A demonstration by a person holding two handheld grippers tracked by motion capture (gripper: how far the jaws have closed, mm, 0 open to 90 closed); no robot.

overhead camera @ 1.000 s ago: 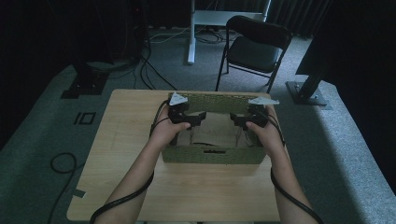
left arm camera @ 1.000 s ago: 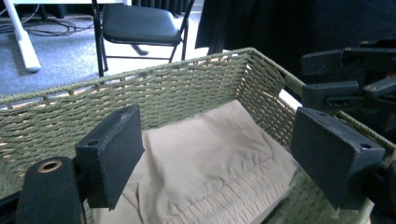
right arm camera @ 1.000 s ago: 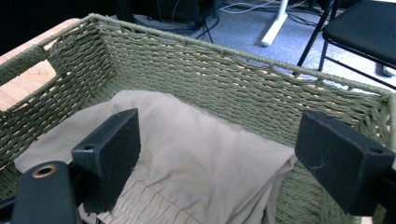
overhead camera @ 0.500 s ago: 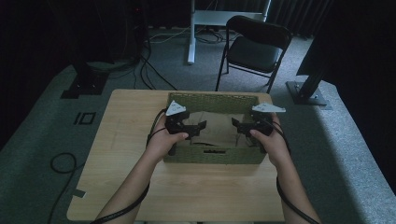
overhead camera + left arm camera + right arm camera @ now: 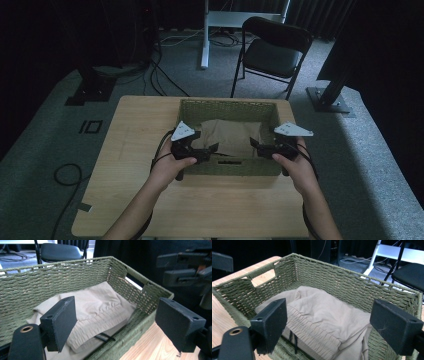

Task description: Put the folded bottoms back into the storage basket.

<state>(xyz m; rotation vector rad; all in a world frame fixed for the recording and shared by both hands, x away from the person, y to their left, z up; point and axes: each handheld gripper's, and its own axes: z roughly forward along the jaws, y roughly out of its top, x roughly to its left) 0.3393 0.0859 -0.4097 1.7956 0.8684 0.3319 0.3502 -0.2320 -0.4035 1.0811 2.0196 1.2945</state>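
A green woven basket [image 5: 226, 104] stands on the wooden table [image 5: 131, 131] with a folded beige cloth [image 5: 230, 133] lying inside. My left gripper [image 5: 210, 151] hovers at the basket's near left corner and my right gripper [image 5: 256, 145] at its near right; they point toward each other. Both are open and hold nothing. In the left gripper view the jaws of the left gripper [image 5: 120, 327] stand wide over the near rim, with the cloth [image 5: 95, 306] beyond them. In the right gripper view the right gripper [image 5: 332, 327] frames the cloth [image 5: 324, 315] and the basket wall [image 5: 337, 281].
A black folding chair [image 5: 272, 47] stands beyond the table's far edge, next to a white desk leg [image 5: 205, 35]. Cables [image 5: 165, 75] trail over the grey floor at the left. Bare tabletop lies in front of and left of the basket.
Both hands have drawn back from the middle of the basket toward its near rim, keeping the jaws wide. The cloth and the basket have stayed in place.
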